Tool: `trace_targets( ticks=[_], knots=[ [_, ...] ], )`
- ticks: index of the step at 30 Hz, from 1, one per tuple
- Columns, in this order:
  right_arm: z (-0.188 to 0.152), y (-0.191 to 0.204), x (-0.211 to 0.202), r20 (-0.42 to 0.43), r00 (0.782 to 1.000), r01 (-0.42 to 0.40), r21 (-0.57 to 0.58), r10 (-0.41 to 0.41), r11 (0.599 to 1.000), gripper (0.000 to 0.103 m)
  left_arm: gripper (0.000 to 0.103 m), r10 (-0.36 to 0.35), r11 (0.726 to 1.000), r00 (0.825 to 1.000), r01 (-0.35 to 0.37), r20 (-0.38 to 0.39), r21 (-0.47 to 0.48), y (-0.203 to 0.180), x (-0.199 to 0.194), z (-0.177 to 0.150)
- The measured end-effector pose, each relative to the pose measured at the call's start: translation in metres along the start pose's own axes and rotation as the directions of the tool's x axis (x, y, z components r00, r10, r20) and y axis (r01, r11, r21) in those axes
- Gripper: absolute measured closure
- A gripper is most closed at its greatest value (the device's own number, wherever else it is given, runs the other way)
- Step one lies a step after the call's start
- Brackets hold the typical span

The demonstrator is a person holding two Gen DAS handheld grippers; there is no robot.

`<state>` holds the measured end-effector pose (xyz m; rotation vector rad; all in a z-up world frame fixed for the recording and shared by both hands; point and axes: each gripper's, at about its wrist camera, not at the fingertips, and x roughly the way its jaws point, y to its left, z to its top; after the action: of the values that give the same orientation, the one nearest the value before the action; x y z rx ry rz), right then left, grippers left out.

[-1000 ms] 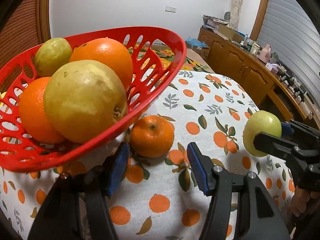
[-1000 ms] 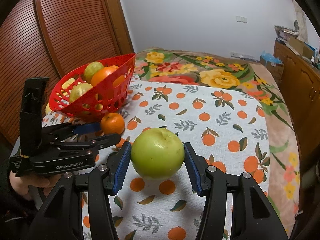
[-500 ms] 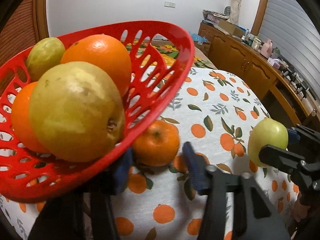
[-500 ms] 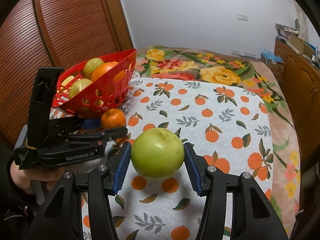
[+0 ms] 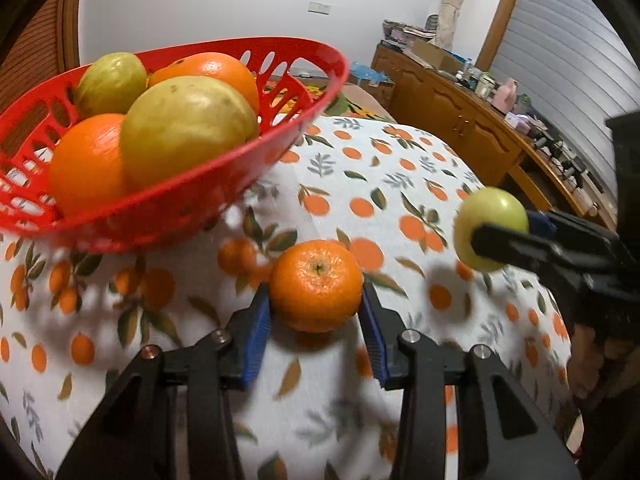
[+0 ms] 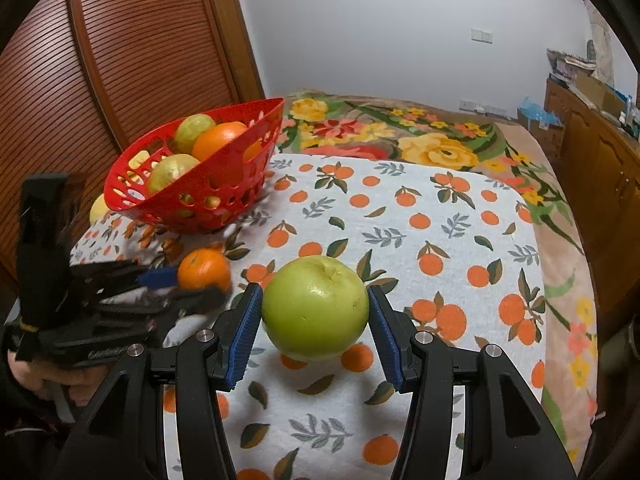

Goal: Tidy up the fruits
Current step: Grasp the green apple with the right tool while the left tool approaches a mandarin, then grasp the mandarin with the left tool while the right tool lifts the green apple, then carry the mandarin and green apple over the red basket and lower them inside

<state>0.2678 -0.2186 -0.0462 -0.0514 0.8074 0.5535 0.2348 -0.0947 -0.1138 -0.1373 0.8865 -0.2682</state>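
A small orange mandarin [image 5: 316, 284] sits between the blue pads of my left gripper [image 5: 314, 300]. Its jaws are closing, and both pads touch the fruit's sides. From the right wrist view the left gripper [image 6: 192, 284] reaches the mandarin [image 6: 204, 268] from the left. My right gripper [image 6: 315, 316] is shut on a big green fruit [image 6: 316, 308] and holds it above the cloth. This green fruit [image 5: 490, 216] also shows at the right of the left wrist view. The red basket [image 5: 280, 160] holds oranges and yellow-green fruits.
A cloth printed with oranges [image 6: 400, 216] covers the table. A yellow fruit [image 6: 98, 208] lies behind the basket [image 6: 224, 184]. A flowered bedspread [image 6: 400, 136] lies beyond, a wooden cabinet [image 5: 460, 112] stands to the right, and a louvred wooden door [image 6: 120, 60] to the left.
My left gripper has come up around the mandarin and its jaws have narrowed onto it. The basket has slid up and left in its view. The right gripper and green fruit stayed put.
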Motion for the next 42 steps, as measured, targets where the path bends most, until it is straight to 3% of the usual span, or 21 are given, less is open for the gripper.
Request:
trace_targets(
  ticks=[13,25,42],
  knots=[
    [0.007,0.037,-0.017,0.048,0.998,-0.028,-0.023,0.029,0.999,0.049,0.062,-0.019,1.000,0.996,0.018,0.088,0.014,0.012,-0.074,-0.028],
    [0.032,0.074,-0.022,0.095,0.992,-0.070,-0.074,0.077,0.995,0.049,0.062,0.016,1.000,0.980,-0.018,0.197,0.007,0.040,-0.137,-0.009],
    [0.079,0.102,0.001,0.120,0.987,-0.094,-0.134,0.110,0.986,0.049,0.062,0.139,0.990,0.966,-0.137,0.217,-0.024,0.109,-0.130,0.034]
  ],
)
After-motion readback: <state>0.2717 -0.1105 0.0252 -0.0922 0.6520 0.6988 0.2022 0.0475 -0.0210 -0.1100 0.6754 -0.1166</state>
